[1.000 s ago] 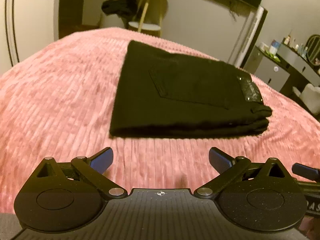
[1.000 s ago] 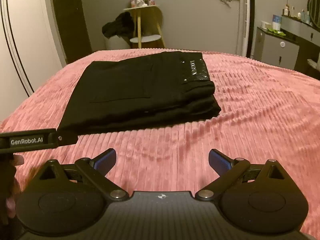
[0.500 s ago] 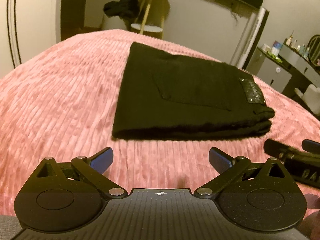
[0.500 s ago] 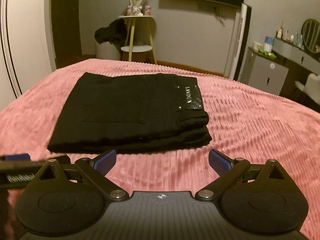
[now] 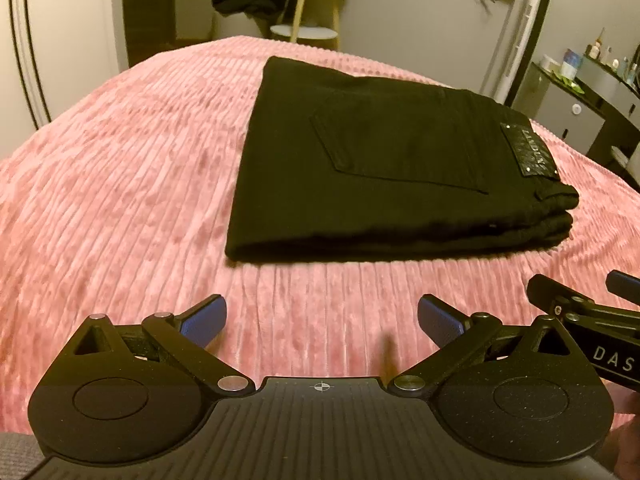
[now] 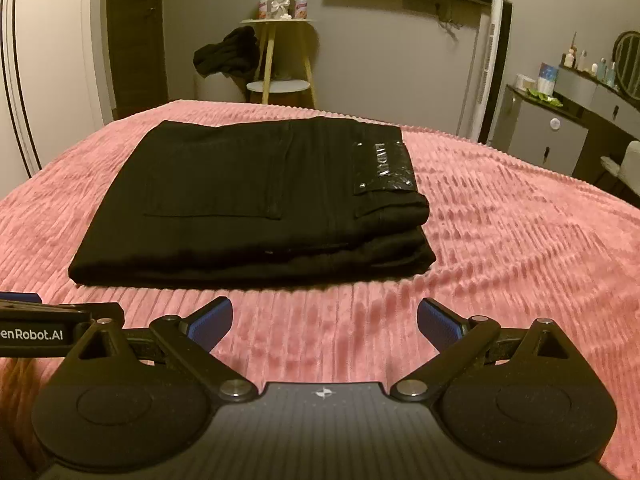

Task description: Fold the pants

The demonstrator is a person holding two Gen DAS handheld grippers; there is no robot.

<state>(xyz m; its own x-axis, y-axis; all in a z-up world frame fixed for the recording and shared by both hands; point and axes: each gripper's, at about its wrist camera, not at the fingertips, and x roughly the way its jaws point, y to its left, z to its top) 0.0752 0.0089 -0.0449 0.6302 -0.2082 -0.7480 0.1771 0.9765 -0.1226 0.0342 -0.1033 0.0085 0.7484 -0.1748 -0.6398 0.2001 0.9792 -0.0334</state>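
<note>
Two grippers, left gripper and right gripper, are held spread and empty near the bedspread's front edge. The pants are seen folded into a compact stack further back; task is judged essentially complete.

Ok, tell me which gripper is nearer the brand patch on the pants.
Right. The right gripper has the patch almost straight ahead; the left gripper faces the folded end of the pants, patch well off to its right.
</note>
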